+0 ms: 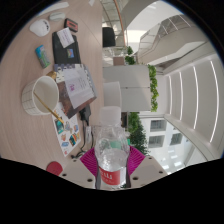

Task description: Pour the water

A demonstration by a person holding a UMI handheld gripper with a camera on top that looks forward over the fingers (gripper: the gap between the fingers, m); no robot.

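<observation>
A clear plastic water bottle (112,155) with a red label stands between my fingers and reaches forward from them. My gripper (112,165) is shut on it, with the magenta pads (89,160) pressing on both of its sides. The whole scene looks turned on its side, with the desk (35,65) running along the left of the bottle. A white cup (45,97) rests on that desk, to the left of the bottle and beyond the fingers. The bottle's far end (110,97) shows pale and see-through; I cannot make out a cap.
Papers and a booklet (66,40), a dark object (40,27) and a colourful printed sheet (68,130) lie on the desk. Beyond the desk's edge are green plants (151,85) and a bright hall with tall windows (185,95).
</observation>
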